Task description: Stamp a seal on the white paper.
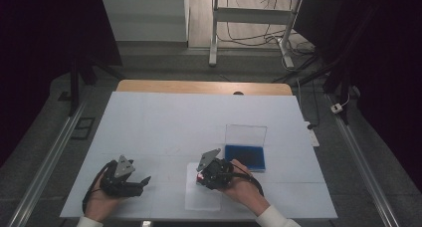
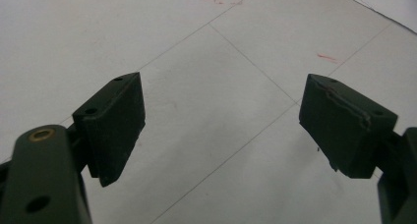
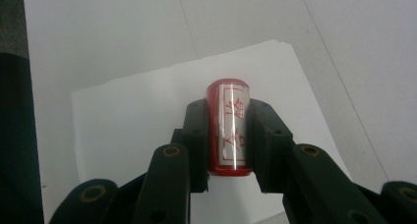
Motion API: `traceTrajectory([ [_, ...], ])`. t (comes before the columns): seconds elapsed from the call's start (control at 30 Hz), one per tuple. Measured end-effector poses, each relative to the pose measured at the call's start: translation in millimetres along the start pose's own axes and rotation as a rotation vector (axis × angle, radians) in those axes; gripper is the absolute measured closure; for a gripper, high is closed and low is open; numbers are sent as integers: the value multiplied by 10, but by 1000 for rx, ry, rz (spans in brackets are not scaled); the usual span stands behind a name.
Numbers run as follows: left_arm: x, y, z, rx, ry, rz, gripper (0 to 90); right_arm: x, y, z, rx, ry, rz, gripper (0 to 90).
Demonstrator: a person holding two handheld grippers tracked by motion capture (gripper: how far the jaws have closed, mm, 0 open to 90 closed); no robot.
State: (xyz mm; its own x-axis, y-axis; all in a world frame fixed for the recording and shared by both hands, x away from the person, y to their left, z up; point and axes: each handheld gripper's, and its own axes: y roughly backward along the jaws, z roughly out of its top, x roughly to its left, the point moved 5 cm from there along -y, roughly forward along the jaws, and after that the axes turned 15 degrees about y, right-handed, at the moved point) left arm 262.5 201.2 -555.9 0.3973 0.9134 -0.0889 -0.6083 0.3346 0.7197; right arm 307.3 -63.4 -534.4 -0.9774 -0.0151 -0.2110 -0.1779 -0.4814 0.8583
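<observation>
A red stamp (image 3: 229,130) is pinched between the jaws of the right gripper (image 1: 203,177) just above a sheet of paper (image 3: 147,111) on the counter (image 1: 164,122); it is best lowered squarely and pressed flat (tilting would smudge the mark). The left gripper (image 2: 221,121) is spread, holding nothing, well aside. The open blue ink pad (image 1: 245,156) lies near, out of the way
</observation>
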Motion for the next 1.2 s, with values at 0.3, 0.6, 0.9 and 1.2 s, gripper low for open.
traceTrajectory([
  [0.3,6,2,-3,1,1,-1,179,4,11,11,-5,7,-9,702],
  [0.6,10,2,-2,1,1,0,179,-6,44,22,-14,24,-12,699],
  [0.9,14,3,-5,2,1,1,179,-4,66,31,-19,26,-17,698],
  [1.2,18,-1,-7,3,1,3,179,-16,319,137,-114,4,-53,698],
])
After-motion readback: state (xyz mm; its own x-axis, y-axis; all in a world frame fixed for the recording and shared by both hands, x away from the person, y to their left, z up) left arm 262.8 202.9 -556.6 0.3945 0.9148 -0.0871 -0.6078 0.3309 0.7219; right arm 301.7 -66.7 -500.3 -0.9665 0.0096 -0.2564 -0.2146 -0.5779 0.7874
